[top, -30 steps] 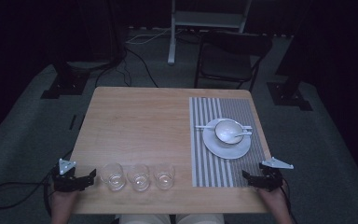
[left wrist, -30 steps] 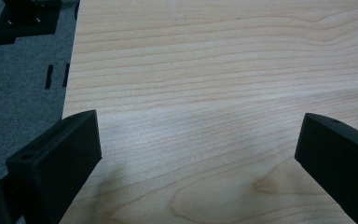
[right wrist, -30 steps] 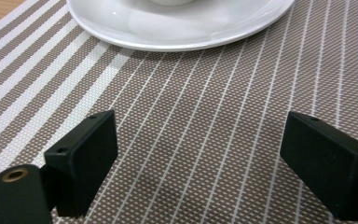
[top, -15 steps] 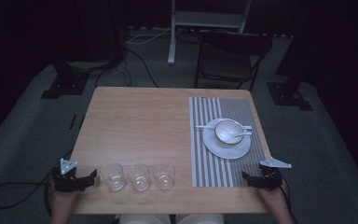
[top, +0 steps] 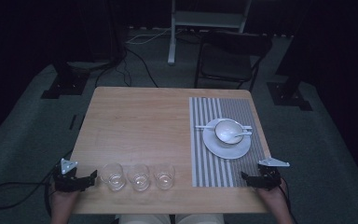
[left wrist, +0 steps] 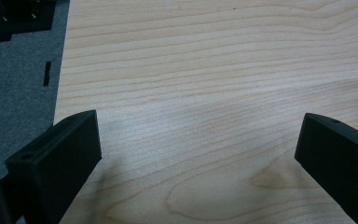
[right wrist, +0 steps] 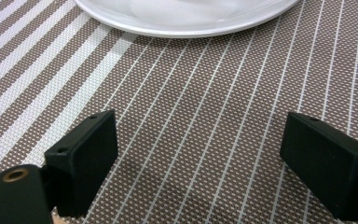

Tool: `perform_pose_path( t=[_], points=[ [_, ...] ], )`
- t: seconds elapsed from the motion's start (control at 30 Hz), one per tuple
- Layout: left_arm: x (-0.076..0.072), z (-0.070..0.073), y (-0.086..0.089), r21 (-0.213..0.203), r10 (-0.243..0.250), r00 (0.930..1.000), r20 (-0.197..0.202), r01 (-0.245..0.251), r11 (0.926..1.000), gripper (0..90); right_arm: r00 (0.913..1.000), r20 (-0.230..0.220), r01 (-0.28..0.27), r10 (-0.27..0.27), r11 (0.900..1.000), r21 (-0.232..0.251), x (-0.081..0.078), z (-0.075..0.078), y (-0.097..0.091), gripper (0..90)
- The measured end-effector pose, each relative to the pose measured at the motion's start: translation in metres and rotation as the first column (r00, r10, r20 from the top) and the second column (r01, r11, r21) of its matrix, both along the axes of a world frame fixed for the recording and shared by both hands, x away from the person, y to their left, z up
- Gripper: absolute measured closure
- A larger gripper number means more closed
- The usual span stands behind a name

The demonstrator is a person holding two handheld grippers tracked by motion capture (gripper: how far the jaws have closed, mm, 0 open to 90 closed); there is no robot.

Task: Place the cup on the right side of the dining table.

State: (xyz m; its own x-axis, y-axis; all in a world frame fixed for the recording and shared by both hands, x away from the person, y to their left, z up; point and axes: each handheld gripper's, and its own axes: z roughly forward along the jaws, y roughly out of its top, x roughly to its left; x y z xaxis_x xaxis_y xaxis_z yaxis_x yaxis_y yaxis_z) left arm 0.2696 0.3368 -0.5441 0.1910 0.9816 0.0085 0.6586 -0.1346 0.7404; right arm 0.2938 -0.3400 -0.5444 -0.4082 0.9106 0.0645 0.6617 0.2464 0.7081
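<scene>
Three clear glasses stand in a row near the table's front edge: one at the left [top: 112, 176], one in the middle [top: 139, 177], one at the right [top: 164, 176]. A white bowl [top: 228, 130] with a spoon sits on a white plate [top: 227, 145] on the striped placemat [top: 214, 154]. My left gripper [top: 92, 176] rests at the front left corner, open, just left of the glasses. My right gripper [top: 247, 178] sits open at the placemat's front right corner. In the left gripper view the jaws stand wide apart over bare wood [left wrist: 200, 116]. In the right gripper view the plate's rim [right wrist: 186, 25] lies ahead.
Beyond the wooden table [top: 140, 121] stand a dark chair [top: 228, 60] and a white stand [top: 209, 18]. Cables lie on the grey carpet [top: 23, 135] at the left, along with black stand feet [top: 63, 86].
</scene>
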Motion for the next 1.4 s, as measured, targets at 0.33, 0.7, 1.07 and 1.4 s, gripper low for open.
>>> perform_pose_path(
  t=[0.33, 0.7, 1.07, 1.4],
  points=[
    [0.005, -0.002, -0.001, 0.008, -0.006, 0.9983, -0.059, 0.006, 1.0000, 0.8, 0.9999, 0.015, 0.002, -0.002, 0.9998, 0.018, 0.000, 0.005, 0.000, 10.8],
    [0.006, -0.003, -0.003, 0.018, -0.016, 0.9970, -0.076, 0.017, 0.9997, 0.8, 0.9972, 0.067, -0.035, 0.032, 0.9980, 0.053, -0.003, 0.022, 0.007, 10.8],
    [0.006, -0.003, -0.003, 0.018, -0.016, 0.9970, -0.076, 0.017, 0.9997, 0.8, 0.9868, 0.144, -0.089, 0.074, 0.9911, 0.099, -0.004, 0.053, 0.019, 10.8],
    [0.006, -0.003, -0.003, 0.019, -0.018, 0.9968, -0.077, 0.019, 0.9996, 0.8, 0.9736, 0.186, -0.154, 0.133, 0.9830, 0.101, 0.002, 0.073, 0.039, 10.8]
  ],
)
